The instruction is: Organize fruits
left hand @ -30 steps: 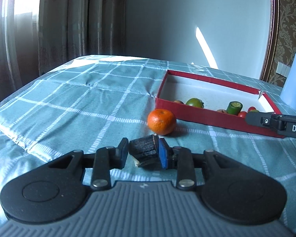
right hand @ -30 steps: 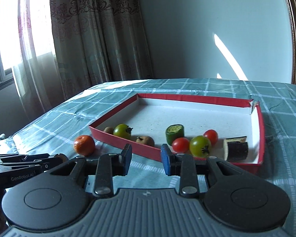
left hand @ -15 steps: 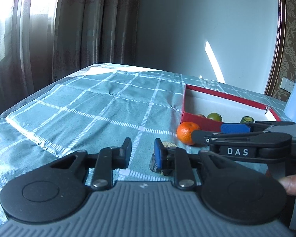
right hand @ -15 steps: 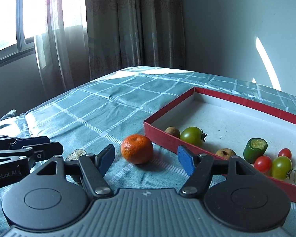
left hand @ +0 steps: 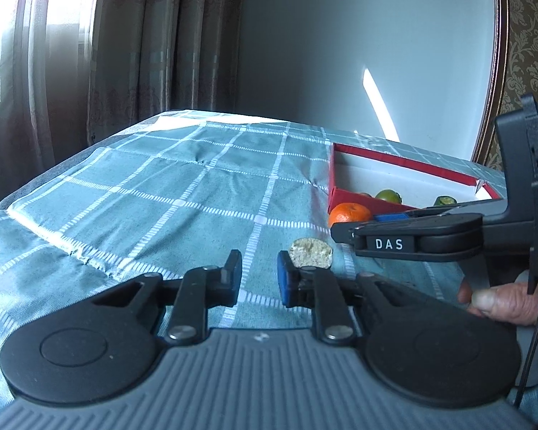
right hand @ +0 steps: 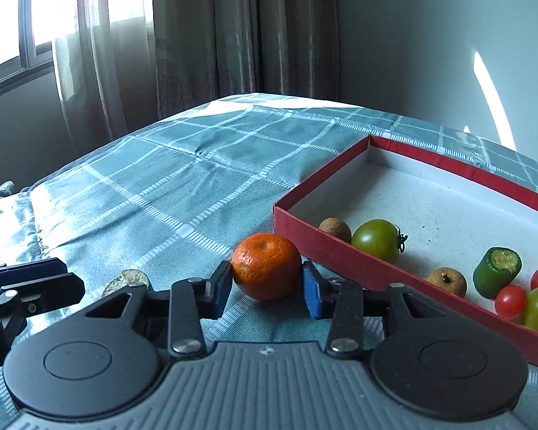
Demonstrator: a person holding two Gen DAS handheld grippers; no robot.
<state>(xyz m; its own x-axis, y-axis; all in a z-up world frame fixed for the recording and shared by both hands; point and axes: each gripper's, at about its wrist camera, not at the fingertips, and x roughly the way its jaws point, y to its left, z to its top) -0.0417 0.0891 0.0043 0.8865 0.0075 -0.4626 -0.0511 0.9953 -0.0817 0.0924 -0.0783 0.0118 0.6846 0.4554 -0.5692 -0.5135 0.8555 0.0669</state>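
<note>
An orange mandarin (right hand: 266, 266) lies on the checked cloth just outside the red box (right hand: 344, 254). My right gripper (right hand: 267, 285) has closed around it, both pads touching its sides. It also shows in the left wrist view (left hand: 349, 213), with the right gripper (left hand: 344, 231) reaching in from the right. My left gripper (left hand: 258, 277) is open and empty. A cut eggplant piece (left hand: 311, 252) lies on the cloth just past its right finger; it also shows in the right wrist view (right hand: 127, 279).
The red box holds green tomatoes (right hand: 376, 240), cherry tomatoes (right hand: 511, 301), brown longans (right hand: 335, 229) and a green cucumber piece (right hand: 496, 272). Curtains and a window stand behind the table's far left edge. A hand (left hand: 513, 304) holds the right gripper.
My left gripper let go of the eggplant piece, opened and shifted left. My right gripper moved left to the mandarin and closed its fingers onto it.
</note>
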